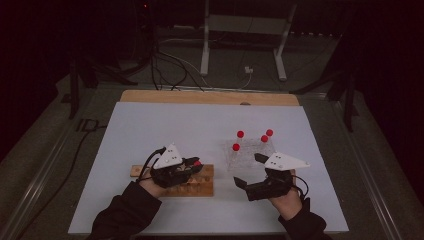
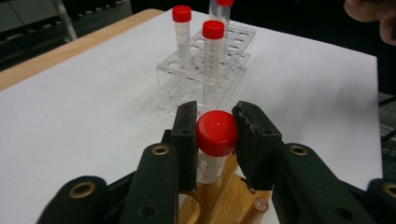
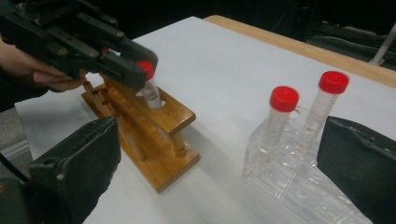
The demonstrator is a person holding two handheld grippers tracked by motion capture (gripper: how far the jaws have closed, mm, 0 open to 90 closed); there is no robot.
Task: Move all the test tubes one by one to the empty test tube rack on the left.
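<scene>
The left gripper (image 2: 213, 135) squeezes the red cap of a tube (image 2: 215, 140) that stands straight up, its bottom end in a hole of the wooden rack (image 3: 149, 135), so the way out is straight up. Over at 3 o'clock, the right gripper (image 1: 251, 172) waits wide open with nothing in it, and the clear rack (image 1: 250, 150) sits just past it at 12 o'clock

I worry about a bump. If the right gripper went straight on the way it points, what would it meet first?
Probably the clear tube rack with its red-capped tubes, right between the right gripper's open jaws; depth is unclear.
</scene>
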